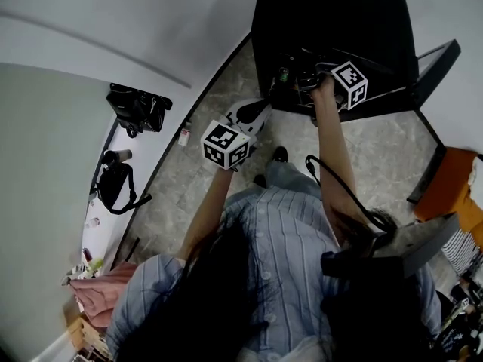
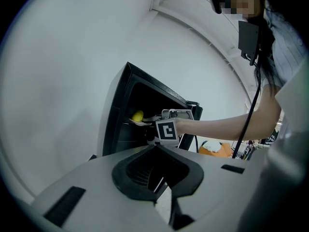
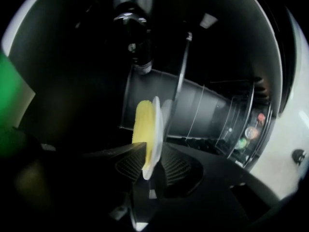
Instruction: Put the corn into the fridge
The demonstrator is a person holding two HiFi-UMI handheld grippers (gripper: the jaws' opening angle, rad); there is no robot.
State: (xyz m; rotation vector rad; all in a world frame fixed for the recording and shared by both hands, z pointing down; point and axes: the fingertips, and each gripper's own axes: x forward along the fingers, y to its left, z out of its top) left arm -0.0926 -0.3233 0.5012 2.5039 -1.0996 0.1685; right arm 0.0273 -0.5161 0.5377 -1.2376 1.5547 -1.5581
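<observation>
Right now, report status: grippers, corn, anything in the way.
Right gripper shut on plate rim, inside the open fridge. Corn riding on plate, not yet set down. Left gripper shut, empty. Fridge interior dark, no block seen.

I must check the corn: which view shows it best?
The right gripper view: the corn is close and large, on a white plate. The left gripper view shows it small and distant; the head view does not show it.

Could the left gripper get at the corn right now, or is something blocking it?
Probably yes. The fridge stands open and the left gripper, outside it, has a clear line to the corn. But the right gripper, clamped on the plate bearing it, crowds the approach.
</observation>
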